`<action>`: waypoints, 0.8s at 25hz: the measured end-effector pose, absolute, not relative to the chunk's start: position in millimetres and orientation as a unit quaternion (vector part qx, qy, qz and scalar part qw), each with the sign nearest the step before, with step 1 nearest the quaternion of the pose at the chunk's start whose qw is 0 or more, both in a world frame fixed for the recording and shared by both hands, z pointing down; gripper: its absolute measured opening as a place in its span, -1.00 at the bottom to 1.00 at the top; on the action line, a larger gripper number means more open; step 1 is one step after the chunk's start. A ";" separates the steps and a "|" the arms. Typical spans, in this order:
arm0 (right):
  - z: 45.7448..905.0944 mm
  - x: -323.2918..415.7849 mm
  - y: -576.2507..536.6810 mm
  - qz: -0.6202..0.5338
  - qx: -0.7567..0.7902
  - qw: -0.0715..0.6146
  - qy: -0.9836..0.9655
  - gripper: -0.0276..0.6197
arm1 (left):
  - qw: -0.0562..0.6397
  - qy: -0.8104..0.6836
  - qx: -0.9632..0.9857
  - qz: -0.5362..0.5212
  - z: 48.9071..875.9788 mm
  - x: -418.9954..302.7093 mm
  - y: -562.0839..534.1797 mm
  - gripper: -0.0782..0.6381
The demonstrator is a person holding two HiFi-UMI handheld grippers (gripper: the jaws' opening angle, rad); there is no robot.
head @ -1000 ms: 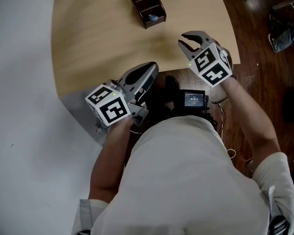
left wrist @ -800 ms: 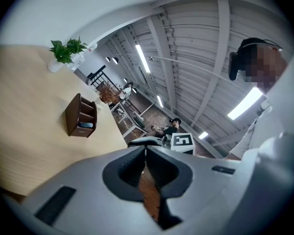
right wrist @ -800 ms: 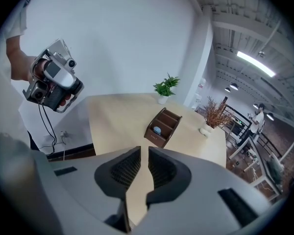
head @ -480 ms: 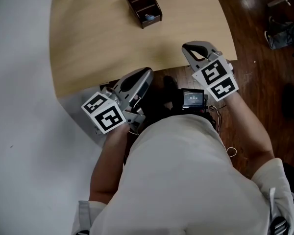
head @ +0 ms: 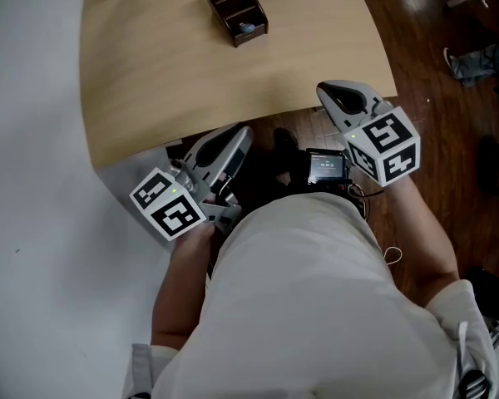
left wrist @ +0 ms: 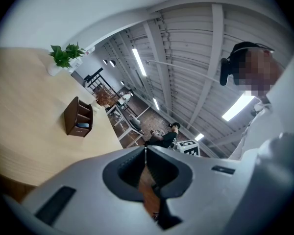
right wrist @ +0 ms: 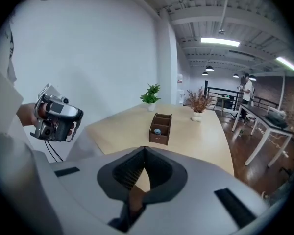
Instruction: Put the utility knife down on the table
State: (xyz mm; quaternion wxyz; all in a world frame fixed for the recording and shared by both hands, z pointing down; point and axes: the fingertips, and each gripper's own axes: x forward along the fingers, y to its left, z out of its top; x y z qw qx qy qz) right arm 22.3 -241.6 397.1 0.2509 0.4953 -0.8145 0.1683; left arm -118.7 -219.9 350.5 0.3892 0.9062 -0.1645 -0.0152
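Brown organiser on the worktop holds a small bluish thing, perhaps the utility knife; I cannot tell. Well apart from the organiser, left claw and right claw are both clamped together, empty

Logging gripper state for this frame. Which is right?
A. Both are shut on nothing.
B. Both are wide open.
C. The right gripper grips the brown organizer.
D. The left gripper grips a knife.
A: the left gripper and the right gripper each show jaws closed tip to tip in their own views, with nothing between them.
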 end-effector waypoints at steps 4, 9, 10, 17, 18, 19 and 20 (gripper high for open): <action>394.3 30.4 -238.9 0.200 0.505 0.220 -0.811 -0.91 | 0.391 -0.159 0.906 -0.017 349.2 -118.0 -219.6 -0.77; 383.8 32.7 -233.1 0.221 0.507 0.186 -0.812 -0.91 | 0.396 -0.158 0.905 -0.016 350.7 -119.9 -218.7 -0.77; 381.2 32.2 -231.2 0.222 0.506 0.181 -0.813 -0.91 | 0.396 -0.157 0.905 -0.016 350.6 -120.5 -218.1 -0.77; 356.3 24.6 -203.0 0.214 0.496 0.164 -0.825 -0.91 | 0.405 -0.151 0.901 -0.022 345.3 -123.9 -197.6 -0.77; 353.4 25.3 -200.0 0.211 0.497 0.164 -0.826 -0.91 | 0.405 -0.149 0.902 -0.022 344.1 -123.1 -195.0 -0.77; 351.3 26.1 -198.2 0.209 0.497 0.164 -0.826 -0.91 | 0.405 -0.147 0.902 -0.022 343.0 -122.0 -193.2 -0.77; 350.1 27.0 -197.6 0.208 0.498 0.163 -0.826 -0.91 | 0.405 -0.145 0.903 -0.022 342.3 -120.6 -192.3 -0.77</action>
